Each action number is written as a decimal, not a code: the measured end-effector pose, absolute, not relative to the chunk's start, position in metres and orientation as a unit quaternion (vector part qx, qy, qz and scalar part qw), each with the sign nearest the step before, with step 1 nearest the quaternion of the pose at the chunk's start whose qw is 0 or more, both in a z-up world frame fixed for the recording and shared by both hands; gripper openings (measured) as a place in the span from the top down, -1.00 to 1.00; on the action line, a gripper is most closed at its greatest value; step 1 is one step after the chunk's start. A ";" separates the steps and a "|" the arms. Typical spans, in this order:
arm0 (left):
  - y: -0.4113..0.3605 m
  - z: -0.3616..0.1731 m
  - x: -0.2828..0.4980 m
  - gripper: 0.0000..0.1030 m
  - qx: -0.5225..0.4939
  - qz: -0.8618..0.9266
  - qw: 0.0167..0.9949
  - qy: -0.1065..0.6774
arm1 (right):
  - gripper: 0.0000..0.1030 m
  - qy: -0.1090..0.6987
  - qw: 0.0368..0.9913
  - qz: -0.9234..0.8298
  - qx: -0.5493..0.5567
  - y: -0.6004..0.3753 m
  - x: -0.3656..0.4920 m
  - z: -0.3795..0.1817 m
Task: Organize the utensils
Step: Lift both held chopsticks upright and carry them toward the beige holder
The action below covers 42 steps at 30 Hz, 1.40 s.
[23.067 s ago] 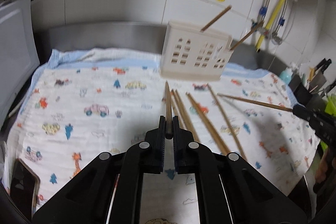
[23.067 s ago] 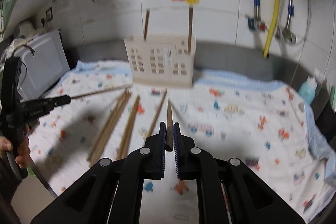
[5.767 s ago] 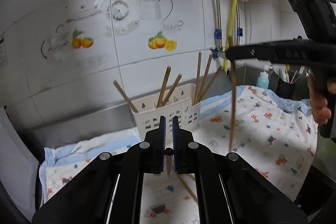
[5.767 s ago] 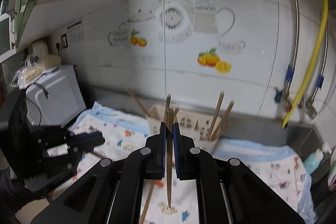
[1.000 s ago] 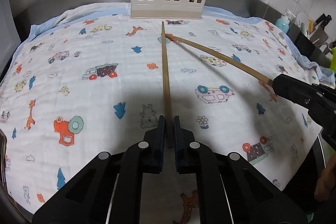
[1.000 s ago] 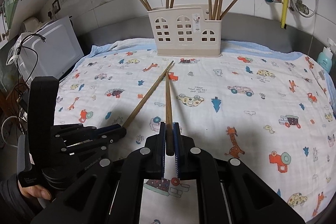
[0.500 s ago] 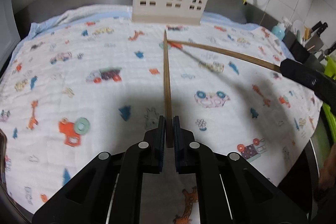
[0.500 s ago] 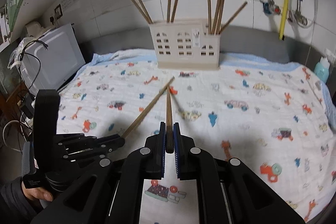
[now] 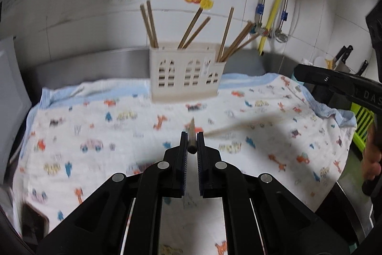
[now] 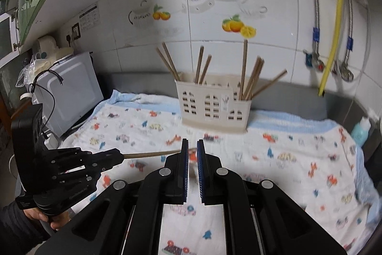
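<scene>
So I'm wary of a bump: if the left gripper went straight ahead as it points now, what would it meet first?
Probably the cream utensil holder. The left gripper, shut on a chopstick, aims roughly at it; depth is unclear.

In the left wrist view, the brown wooden chopstick point(image 9: 238, 128) right of the cream plastic house-shaped utensil holder point(image 9: 186, 73) is a motion-blurred streak. The right tool point(image 10: 192, 147) shows only a blur between its fingers; the patterned cloth point(image 10: 310, 159) smears rightward.
</scene>
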<state>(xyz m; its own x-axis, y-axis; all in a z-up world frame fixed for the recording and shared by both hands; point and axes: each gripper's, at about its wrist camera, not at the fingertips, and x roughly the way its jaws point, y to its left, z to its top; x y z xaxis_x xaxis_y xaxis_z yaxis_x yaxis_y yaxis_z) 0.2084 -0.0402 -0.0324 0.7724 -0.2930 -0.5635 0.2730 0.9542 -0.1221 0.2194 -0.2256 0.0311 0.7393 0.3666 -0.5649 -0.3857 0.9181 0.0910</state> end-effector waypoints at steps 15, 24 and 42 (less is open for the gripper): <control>-0.042 -0.004 0.241 0.88 -0.001 -0.156 0.946 0.283 | 0.85 0.347 0.916 0.201 -0.013 -0.232 0.235 0.002; -0.042 -0.007 0.240 0.88 0.001 -0.158 0.946 0.283 | 0.77 0.417 0.888 0.195 0.004 -0.242 0.181 -0.092; -0.047 -0.006 0.236 0.88 0.012 -0.156 0.948 0.277 | 0.85 0.424 0.888 0.169 -0.056 -0.229 0.139 -0.143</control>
<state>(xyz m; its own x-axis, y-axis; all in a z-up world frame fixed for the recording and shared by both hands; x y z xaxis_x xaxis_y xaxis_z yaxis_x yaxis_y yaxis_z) 0.2363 -0.0474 -0.0056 0.7975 -0.2888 -0.5297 0.3020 0.9512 -0.0640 0.1395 -0.2290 -0.1429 0.5839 0.2525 -0.7715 -0.3467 0.9369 0.0443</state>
